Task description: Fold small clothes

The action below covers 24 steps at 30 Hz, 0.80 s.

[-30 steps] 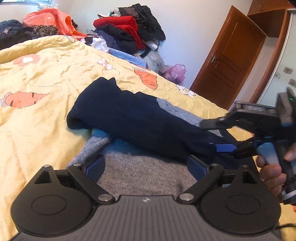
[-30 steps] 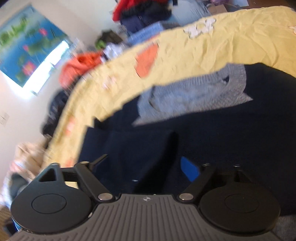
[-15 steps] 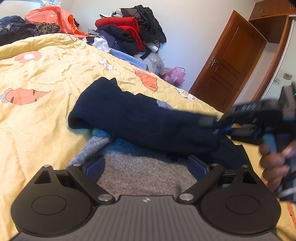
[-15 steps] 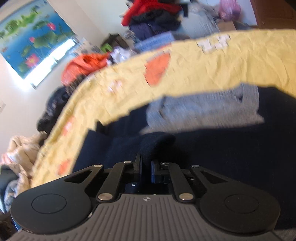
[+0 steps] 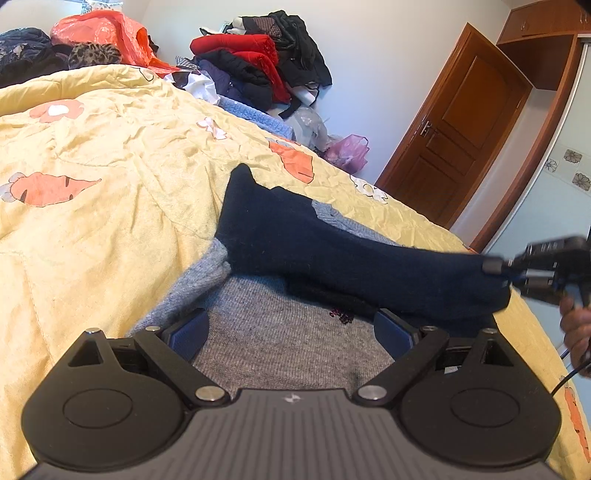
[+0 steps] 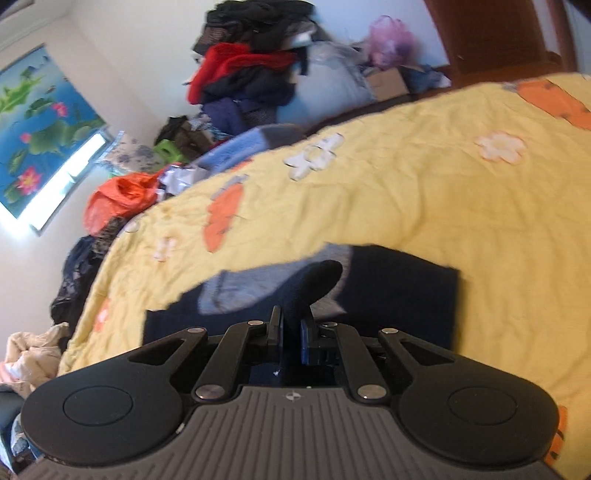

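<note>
A grey and navy knit sweater [image 5: 258,302] lies on the yellow quilt [image 5: 110,221]. Its navy sleeve [image 5: 332,251] stretches off to the right, lifted clear of the grey body. My right gripper [image 5: 506,269] is shut on the sleeve's end, with a person's hand [image 5: 576,328] behind it. In the right wrist view, the right gripper [image 6: 291,328] pinches a fold of navy sleeve [image 6: 314,280] that stands up between the pads, above the rest of the sweater [image 6: 399,288]. My left gripper [image 5: 291,328] stands open low over the grey knit, holding nothing.
A pile of red and black clothes [image 5: 258,55] and an orange bag [image 5: 107,33] lie beyond the bed's far side. A brown door [image 5: 458,133] stands at the right. The quilt [image 6: 406,192] spreads wide around the sweater.
My right gripper has shut on the navy sleeve and drawn it out to the right and upward, so the sleeve is now taut. The left gripper has stayed where it was.
</note>
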{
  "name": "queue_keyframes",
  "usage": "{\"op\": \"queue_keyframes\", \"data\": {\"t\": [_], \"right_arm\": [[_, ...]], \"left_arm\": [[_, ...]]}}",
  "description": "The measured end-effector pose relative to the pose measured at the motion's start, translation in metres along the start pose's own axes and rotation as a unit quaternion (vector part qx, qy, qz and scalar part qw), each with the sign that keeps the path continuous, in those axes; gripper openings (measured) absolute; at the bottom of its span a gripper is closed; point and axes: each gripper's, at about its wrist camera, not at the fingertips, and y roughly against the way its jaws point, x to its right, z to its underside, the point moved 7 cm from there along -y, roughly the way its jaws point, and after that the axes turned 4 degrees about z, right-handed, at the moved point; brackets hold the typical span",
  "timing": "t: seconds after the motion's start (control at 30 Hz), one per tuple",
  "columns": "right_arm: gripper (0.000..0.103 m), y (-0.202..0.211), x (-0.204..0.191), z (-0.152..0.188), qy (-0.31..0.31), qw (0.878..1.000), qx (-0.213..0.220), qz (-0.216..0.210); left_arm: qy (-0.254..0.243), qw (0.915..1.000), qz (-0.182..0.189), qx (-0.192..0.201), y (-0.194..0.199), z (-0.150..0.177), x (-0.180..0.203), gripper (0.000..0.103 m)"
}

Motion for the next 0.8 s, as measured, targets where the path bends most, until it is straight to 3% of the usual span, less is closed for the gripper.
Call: {"op": "queue_keyframes", "data": {"t": [0.2, 0.23, 0.27, 0.33, 0.47, 0.5, 0.57, 0.67, 0.8], "right_arm": [[0.019, -0.019, 0.010, 0.029, -0.004, 1.000, -0.019, 0.022], [0.027, -0.020, 0.012, 0.031, -0.008, 0.999, -0.020, 0.030], [0.047, -0.021, 0.017, 0.032, -0.016, 0.999, -0.021, 0.043], [0.069, -0.016, 0.025, 0.032, -0.033, 0.998, -0.010, 0.059], [0.066, 0.022, 0.013, 0.023, 0.004, 0.993, 0.096, 0.063], [0.066, 0.025, 0.004, 0.025, 0.017, 0.993, 0.106, 0.054], [0.066, 0.019, -0.016, 0.028, 0.049, 0.992, 0.105, 0.048], [0.065, -0.012, -0.035, 0.040, 0.092, 0.991, 0.077, 0.062], [0.063, -0.049, -0.029, 0.054, 0.112, 0.987, 0.053, 0.106]], "left_arm": [[-0.009, 0.9999, -0.007, -0.003, -0.001, 0.001, 0.002, 0.097], [-0.013, 0.9998, -0.010, -0.006, -0.001, 0.001, 0.003, 0.097], [-0.023, 0.9995, -0.016, -0.012, -0.002, -0.001, 0.005, 0.097], [-0.051, 0.9983, -0.021, -0.017, 0.000, -0.009, 0.015, 0.097], [-0.097, 0.9951, -0.014, 0.013, -0.008, -0.047, 0.042, 0.097], [-0.115, 0.9931, -0.020, 0.017, -0.017, -0.055, 0.049, 0.097], [-0.150, 0.9880, -0.036, 0.008, -0.045, -0.067, 0.060, 0.097], [-0.186, 0.9798, -0.061, -0.042, -0.097, -0.070, 0.065, 0.097], [-0.232, 0.9617, -0.108, -0.098, -0.144, -0.058, 0.048, 0.099]]}}
